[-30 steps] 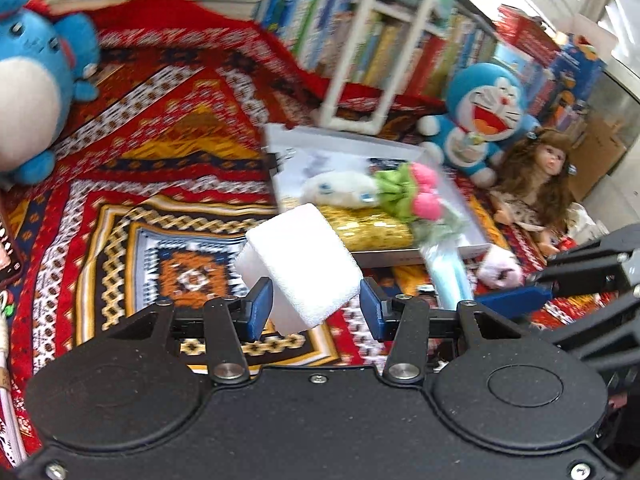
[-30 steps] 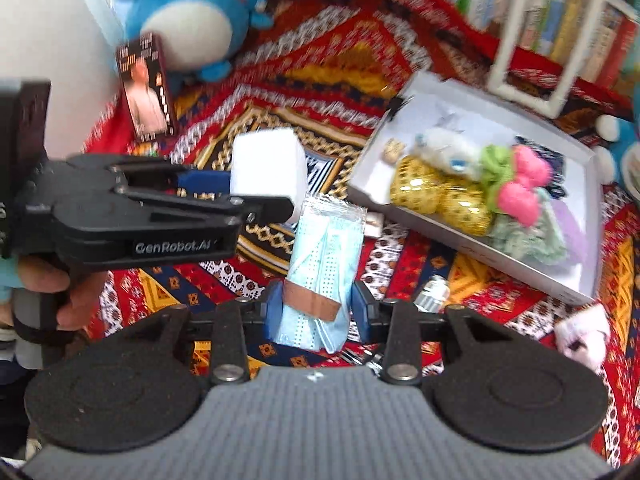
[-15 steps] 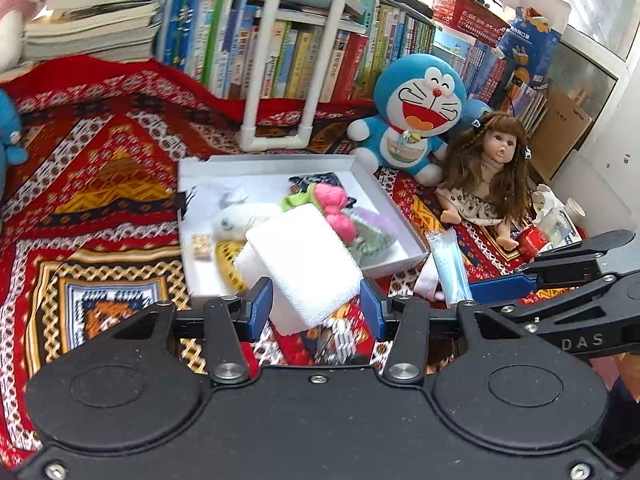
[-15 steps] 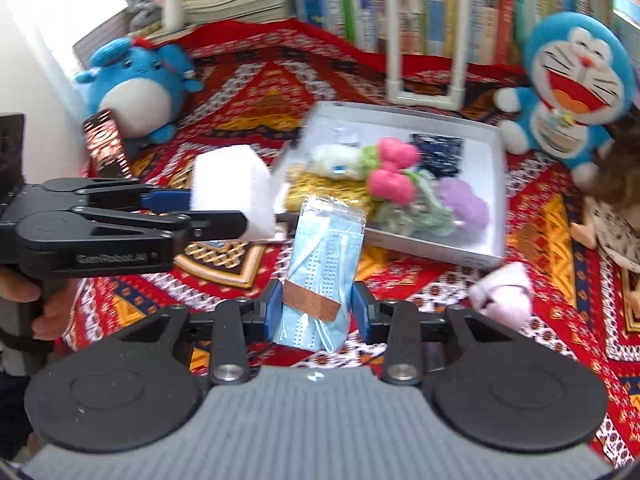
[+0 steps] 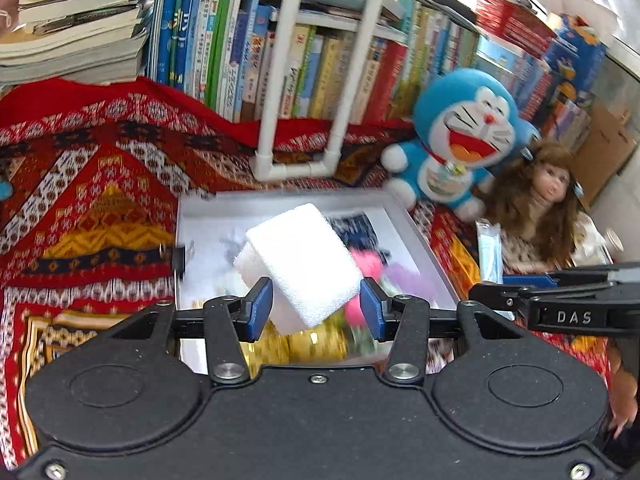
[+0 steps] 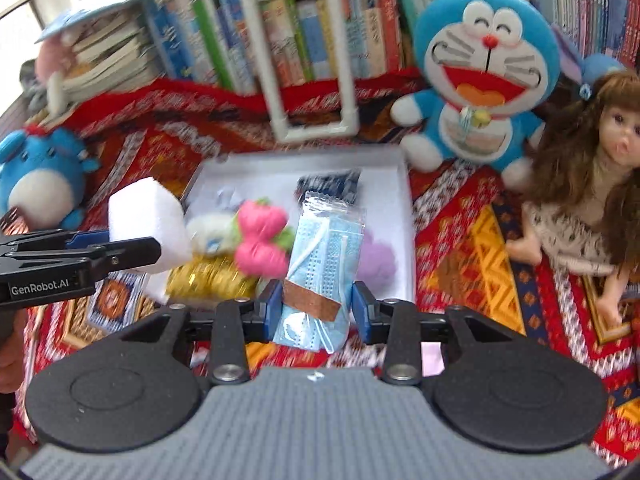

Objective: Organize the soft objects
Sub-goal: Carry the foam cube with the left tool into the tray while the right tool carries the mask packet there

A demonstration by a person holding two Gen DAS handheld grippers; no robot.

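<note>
White foam block (image 5: 304,264), squarish and spongy, sits clamped between the blue pads of the left tongs (image 5: 316,308), tilted with one corner hanging low, and it hovers directly above the shallow white cardboard tray (image 5: 416,236) lying on the red patterned rug (image 5: 92,200). Beside it, the right tongs (image 6: 318,306) pinch a clear-wrapped pack of pale blue face masks (image 6: 324,264) near its lower end, where a brown band crosses it; the pack's long axis stands up and away from the tongs, its top leaning over the tray's far half. Both loads are thus already over the tray, the foam toward its left side and the mask pack toward its right, so what remains, I judge, is a short drop and release for each. Inside the tray lie a pink and green plush flower (image 6: 260,236), a crumpled gold foil piece (image 6: 208,276), a lilac fluffy ball (image 6: 378,256) and a small white plush (image 6: 208,232). Past the tray's far right corner sit a blue cat plush (image 6: 484,76) and a brown-haired doll (image 6: 580,168).
</note>
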